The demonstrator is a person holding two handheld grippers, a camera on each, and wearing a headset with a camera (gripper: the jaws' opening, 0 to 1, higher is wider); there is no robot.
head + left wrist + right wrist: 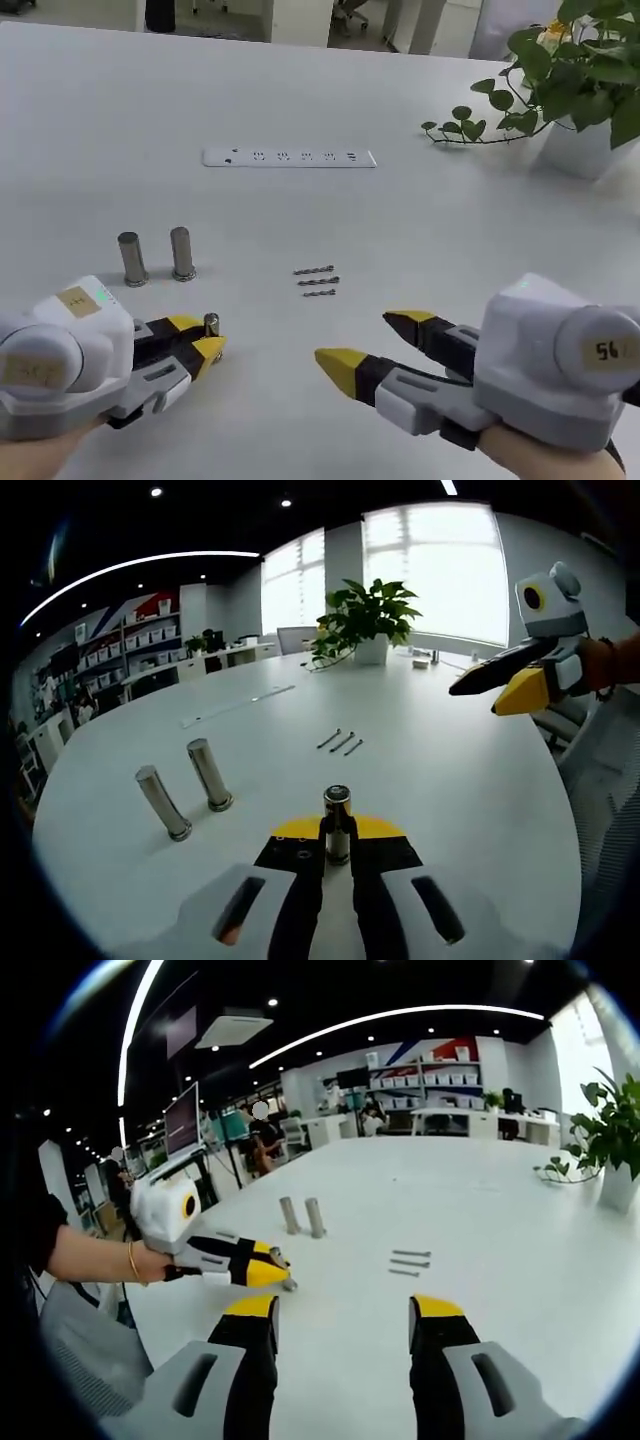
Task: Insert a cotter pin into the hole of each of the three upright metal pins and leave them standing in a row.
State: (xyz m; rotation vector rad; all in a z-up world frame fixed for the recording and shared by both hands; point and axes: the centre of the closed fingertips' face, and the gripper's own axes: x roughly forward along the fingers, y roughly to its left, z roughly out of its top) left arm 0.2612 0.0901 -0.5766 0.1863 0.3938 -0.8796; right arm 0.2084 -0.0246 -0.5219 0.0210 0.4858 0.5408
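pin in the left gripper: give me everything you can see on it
The clamped pin is a short silvery metal cylinder with a flat top, upright. Yellow-tipped jaws of the left gripper are shut on its lower part. It sits low over the white table, nearer the person than the two free pins. Whether its base touches the table is unclear.

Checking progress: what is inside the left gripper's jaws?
The left gripper holds one metal pin, upright, its top showing above the jaws. Its lower part is covered by them.
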